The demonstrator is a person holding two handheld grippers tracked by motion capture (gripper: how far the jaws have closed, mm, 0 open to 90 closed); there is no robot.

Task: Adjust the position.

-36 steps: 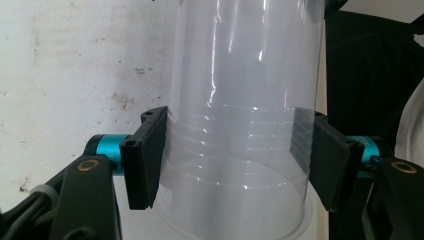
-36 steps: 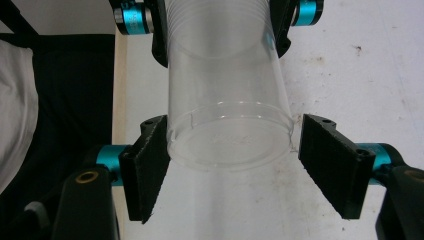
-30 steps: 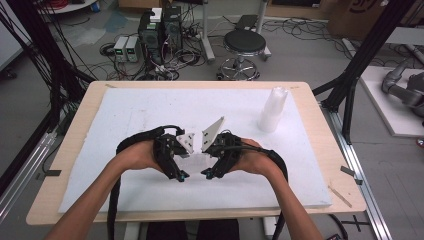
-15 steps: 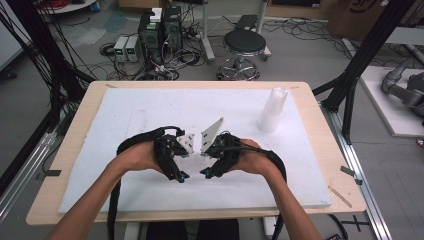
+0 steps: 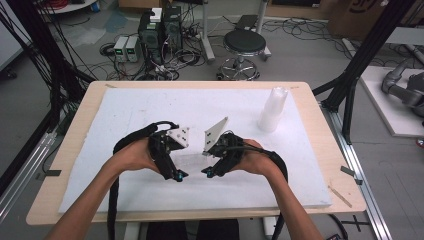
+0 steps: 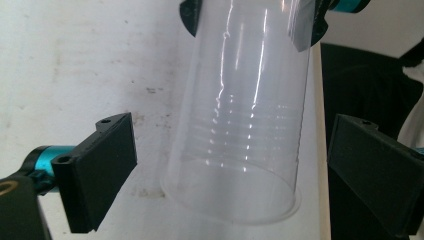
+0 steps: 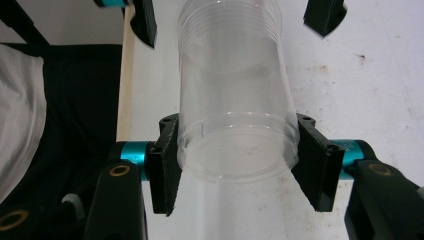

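A clear plastic cup (image 7: 232, 95) lies level between the two grippers, just above the white foam board (image 5: 150, 107). My right gripper (image 7: 235, 160) is shut on its base end, one pad on each side. My left gripper (image 6: 235, 175) is open, its pads (image 6: 97, 170) standing well off either side of the cup (image 6: 240, 125) near the rim end. From above, the two grippers, left (image 5: 177, 175) and right (image 5: 207, 172), face each other tip to tip at the front middle of the board, and the cup (image 5: 192, 162) between them is barely discernible.
A tall stack of clear cups (image 5: 272, 110) stands upright at the board's back right. The wooden table edge (image 5: 330, 150) frames the board. A person's dark-clothed lap lies past the front edge. Beyond the table are a stool (image 5: 244, 45) and electronics on the floor.
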